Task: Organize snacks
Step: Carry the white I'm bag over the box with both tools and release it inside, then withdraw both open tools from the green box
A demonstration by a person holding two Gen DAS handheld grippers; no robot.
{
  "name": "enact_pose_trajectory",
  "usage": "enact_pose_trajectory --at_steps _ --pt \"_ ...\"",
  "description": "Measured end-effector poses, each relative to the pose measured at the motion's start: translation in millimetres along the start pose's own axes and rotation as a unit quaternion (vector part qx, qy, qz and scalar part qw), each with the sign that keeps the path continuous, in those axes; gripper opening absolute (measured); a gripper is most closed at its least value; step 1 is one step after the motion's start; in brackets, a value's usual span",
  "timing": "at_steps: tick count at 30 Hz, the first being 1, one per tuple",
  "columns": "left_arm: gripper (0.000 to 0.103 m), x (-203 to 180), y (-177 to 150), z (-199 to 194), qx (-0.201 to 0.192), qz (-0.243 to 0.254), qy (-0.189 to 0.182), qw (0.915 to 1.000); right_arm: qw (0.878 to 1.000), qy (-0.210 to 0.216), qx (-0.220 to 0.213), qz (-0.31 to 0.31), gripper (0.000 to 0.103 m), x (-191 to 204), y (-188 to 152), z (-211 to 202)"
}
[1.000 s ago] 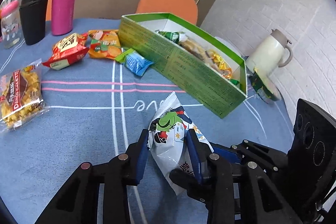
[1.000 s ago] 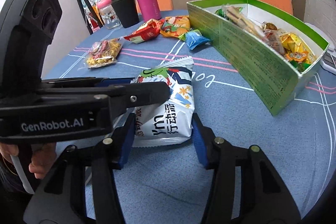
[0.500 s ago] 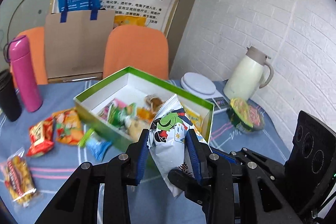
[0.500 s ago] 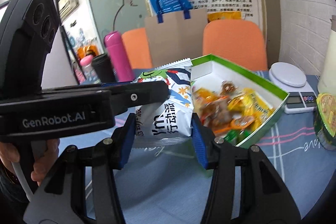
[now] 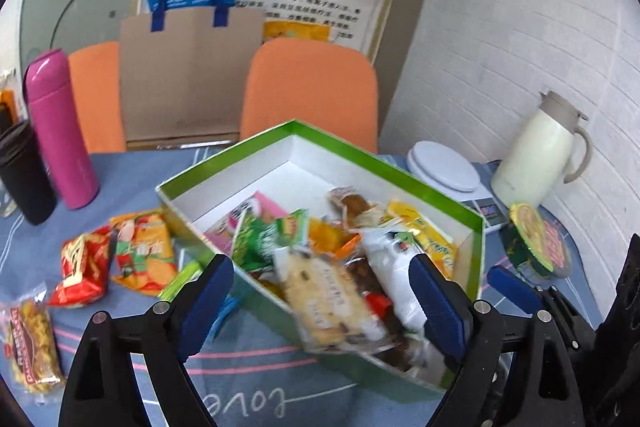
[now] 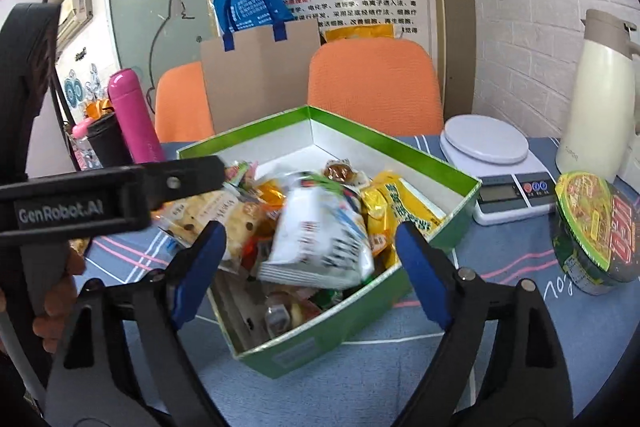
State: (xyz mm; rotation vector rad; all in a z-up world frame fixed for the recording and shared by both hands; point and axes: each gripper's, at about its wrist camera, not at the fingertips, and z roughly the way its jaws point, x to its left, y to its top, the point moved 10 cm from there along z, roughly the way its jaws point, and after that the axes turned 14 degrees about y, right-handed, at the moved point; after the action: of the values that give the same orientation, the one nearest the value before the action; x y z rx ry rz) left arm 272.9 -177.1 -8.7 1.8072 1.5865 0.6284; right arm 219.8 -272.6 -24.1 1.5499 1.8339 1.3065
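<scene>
Snack pack lies in green box as both tongs gape

Left tongs (image 5: 320, 303) and right tongs (image 6: 310, 267) stand spread wide and grip nothing, each filling the lower part of its frame above a green box (image 5: 400, 173) on the blue-clothed bench (image 5: 256, 379). A white snack bag (image 6: 320, 235), blurred, sits at the centre of the right wrist view on top of the heap of wrapped snacks inside the box; in the left wrist view the same white bag (image 5: 394, 275) lies just inside the blue pad of the right-hand finger. At lower left of the left wrist view, a red packet (image 5: 82, 269), an orange packet (image 5: 144, 251) and a clear bag of yellow pieces (image 5: 30, 347) lie on the cloth outside the box. A pink flask (image 5: 58, 129) stands at left, a cream jug (image 5: 536, 155) and a white scale (image 5: 444, 167) at right. A noodle bowl (image 6: 592, 231) rests at the right edge of the right wrist view. A person's hand (image 6: 56, 287) holds the left tool's handle at lower left.
</scene>
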Motion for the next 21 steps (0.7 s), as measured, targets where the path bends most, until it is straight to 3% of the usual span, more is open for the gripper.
enact_pose_trajectory --at_steps 5,12,19,21 --pt "0.091 22.5 -4.8 0.0 0.004 -0.021 0.012 0.9997 1.0 0.008 0.01 0.009 0.087 2.7 -1.7 3.5" --pt "0.091 39.7 -11.2 -23.0 -0.011 -0.03 0.028 0.9991 1.0 0.024 -0.009 0.006 0.092 22.8 5.7 -6.3" --pt "0.091 79.1 -37.8 -48.0 -0.001 -0.04 0.098 0.9944 0.998 0.053 -0.003 -0.031 0.093 65.3 -1.9 -5.0" --pt "0.091 89.2 -45.2 -53.1 -0.002 -0.049 0.101 0.9937 0.998 0.054 0.004 -0.037 0.093 73.0 -8.4 -1.0"
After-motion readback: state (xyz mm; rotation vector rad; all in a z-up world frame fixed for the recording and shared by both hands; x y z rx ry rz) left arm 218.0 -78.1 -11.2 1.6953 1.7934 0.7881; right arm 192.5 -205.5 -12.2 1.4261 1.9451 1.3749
